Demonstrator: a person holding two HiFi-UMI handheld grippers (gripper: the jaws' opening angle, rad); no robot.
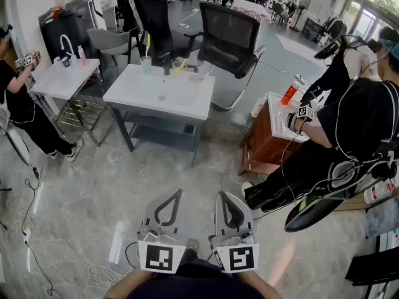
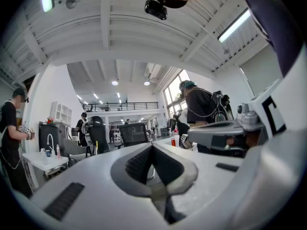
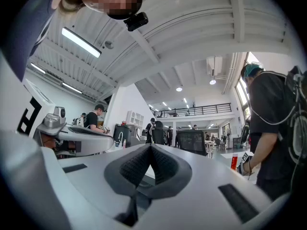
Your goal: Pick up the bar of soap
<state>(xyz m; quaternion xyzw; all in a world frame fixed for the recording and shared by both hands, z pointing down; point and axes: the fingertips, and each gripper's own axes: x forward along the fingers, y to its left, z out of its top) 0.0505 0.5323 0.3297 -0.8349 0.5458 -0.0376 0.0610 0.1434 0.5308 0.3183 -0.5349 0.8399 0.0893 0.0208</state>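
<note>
White table (image 1: 137,92) sits at twelve o'clock, well apart from you. Your left gripper (image 1: 174,198) and right gripper (image 1: 224,198) are squeezed together, holding nothing. You have not picked up any soap yet.

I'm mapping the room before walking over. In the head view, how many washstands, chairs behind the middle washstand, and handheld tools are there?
Washstands: 3 (left washstand, middle washstand, right washstand)
Chairs: 3 (grey chair, black mesh chair, black high-back chair)
Tools: 2 (left tool, right tool)
Total: 8
</note>
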